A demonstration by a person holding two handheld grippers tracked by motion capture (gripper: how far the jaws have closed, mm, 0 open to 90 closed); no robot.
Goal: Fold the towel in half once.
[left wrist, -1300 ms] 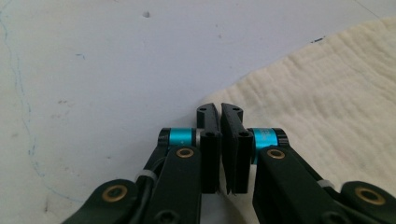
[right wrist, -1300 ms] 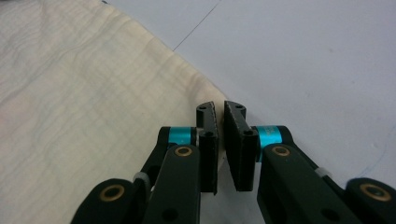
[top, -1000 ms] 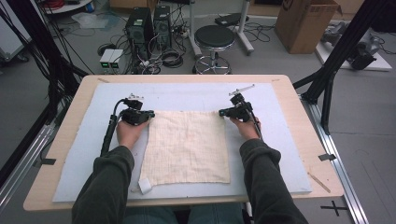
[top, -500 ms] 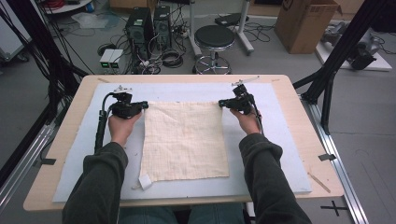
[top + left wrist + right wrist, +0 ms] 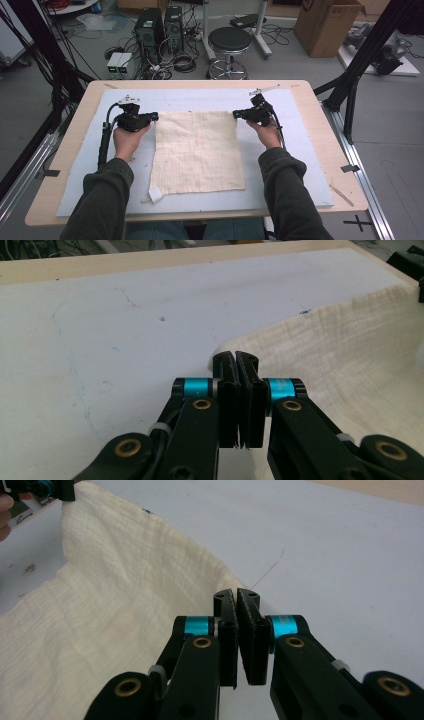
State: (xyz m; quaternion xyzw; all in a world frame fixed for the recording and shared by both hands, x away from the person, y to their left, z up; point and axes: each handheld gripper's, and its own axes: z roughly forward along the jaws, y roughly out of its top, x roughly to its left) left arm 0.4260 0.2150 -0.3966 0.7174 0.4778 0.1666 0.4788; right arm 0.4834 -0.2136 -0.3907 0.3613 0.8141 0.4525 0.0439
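Two grippers worked one cloth (image 5: 198,152): the left gripper (image 5: 152,116) pinched its far left corner, the right gripper (image 5: 236,114) its far right corner, jaws pressed together on the fabric. One pale blue mat (image 5: 200,97) covered a wooden table (image 5: 320,130); one black stool (image 5: 230,42), one cardboard box (image 5: 327,22) and tangled cables stood beyond. Cream, faintly checked, the cloth lay mid-mat, its far edge lifted.

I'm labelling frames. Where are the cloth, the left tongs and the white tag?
cloth (image 5: 200,152), high view, middle of the fabric
left tongs (image 5: 235,356), left gripper view, tips shut on the cloth's corner
white tag (image 5: 155,194), high view, tag's centre
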